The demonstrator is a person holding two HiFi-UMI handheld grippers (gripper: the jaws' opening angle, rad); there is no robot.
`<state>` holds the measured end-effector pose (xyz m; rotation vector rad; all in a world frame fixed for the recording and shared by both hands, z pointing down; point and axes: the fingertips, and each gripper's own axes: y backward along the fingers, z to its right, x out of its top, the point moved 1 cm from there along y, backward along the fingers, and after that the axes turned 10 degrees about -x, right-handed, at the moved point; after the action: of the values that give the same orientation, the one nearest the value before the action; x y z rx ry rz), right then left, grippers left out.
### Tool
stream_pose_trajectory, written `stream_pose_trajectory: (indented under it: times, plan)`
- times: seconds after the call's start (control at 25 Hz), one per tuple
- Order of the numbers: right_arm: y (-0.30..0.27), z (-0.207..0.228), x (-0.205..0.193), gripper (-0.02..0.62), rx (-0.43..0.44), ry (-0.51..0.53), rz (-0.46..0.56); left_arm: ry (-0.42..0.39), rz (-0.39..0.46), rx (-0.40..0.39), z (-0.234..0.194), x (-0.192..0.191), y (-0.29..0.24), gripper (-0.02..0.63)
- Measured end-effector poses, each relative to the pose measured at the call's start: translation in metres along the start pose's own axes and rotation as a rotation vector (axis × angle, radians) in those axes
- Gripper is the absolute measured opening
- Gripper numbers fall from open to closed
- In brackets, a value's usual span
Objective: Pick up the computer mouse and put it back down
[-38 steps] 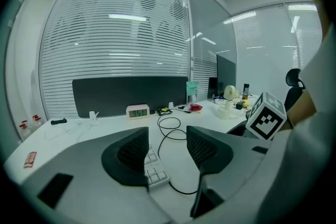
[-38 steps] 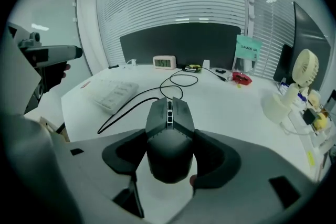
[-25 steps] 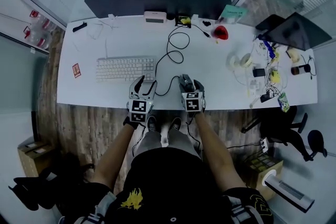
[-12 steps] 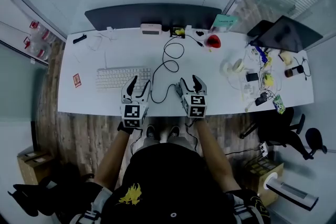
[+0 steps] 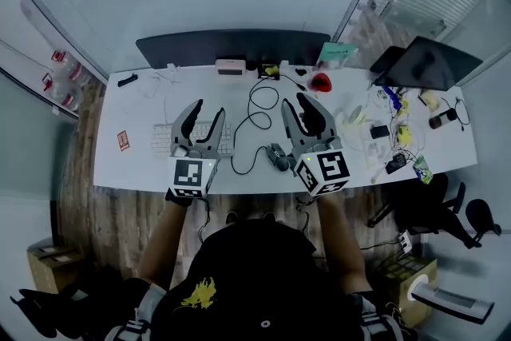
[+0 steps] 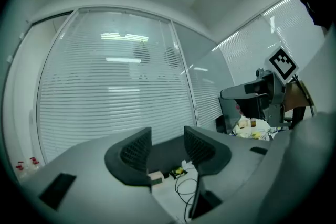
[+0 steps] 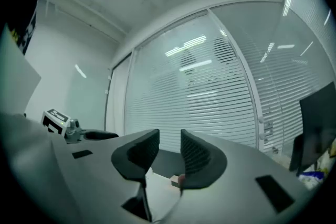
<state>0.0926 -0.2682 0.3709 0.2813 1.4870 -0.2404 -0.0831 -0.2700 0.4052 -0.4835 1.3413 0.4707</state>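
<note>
The dark computer mouse (image 5: pixel 277 157) lies on the white desk (image 5: pixel 144 164) near its front edge, its cable looping toward the monitor. Nothing touches it. My right gripper (image 5: pixel 293 100) is raised well above the desk, just right of the mouse in the head view. Its jaws have just been closing, but a gap remains and nothing is between them (image 7: pixel 169 136). My left gripper (image 5: pixel 209 108) is also lifted, over the white keyboard (image 5: pixel 166 141). Its jaws have just been closing a little and stand open and empty (image 6: pixel 167 134).
A dark monitor (image 5: pixel 231 45) stands along the desk's back edge, with a small pale box (image 5: pixel 230 66) and a red object (image 5: pixel 321 82) in front. A laptop (image 5: pixel 423 61) and cluttered cables (image 5: pixel 391 136) fill the right end. An office chair (image 5: pixel 419 192) stands at the lower right.
Both grippers have risen from the desk's front edge toward the camera and now point level. The right one's jaws have narrowed. The mouse stays on the desk.
</note>
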Motion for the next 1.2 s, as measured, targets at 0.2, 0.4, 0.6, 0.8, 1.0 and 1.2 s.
stream_pose_trajectory:
  times: [0.2, 0.4, 0.6, 0.8, 1.0, 1.2]
  plan:
    - [0.007, 0.007, 0.033, 0.04, -0.02, 0.023, 0.077, -0.023, 0.095, 0.054, -0.001, 0.045, 0.005, 0.015]
    - [0.014, 0.003, 0.047, 0.015, -0.033, 0.053, 0.113, -0.064, 0.104, 0.034, 0.008, 0.063, 0.003, 0.011]
    - [0.014, 0.001, 0.051, 0.015, -0.041, 0.062, 0.12, -0.132, 0.155, 0.053, 0.011, 0.077, -0.001, 0.011]
    - [0.016, 0.0, 0.049, 0.015, -0.032, 0.047, 0.1, -0.072, 0.118, 0.034, 0.008, 0.075, 0.001, 0.011]
    - [0.019, -0.006, 0.049, 0.014, -0.023, 0.051, 0.09, -0.028, 0.129, 0.029, 0.001, 0.075, 0.008, 0.011]
    - [0.022, -0.012, 0.051, 0.014, -0.016, 0.065, 0.083, -0.007, 0.142, 0.023, 0.0, 0.075, 0.013, 0.01]
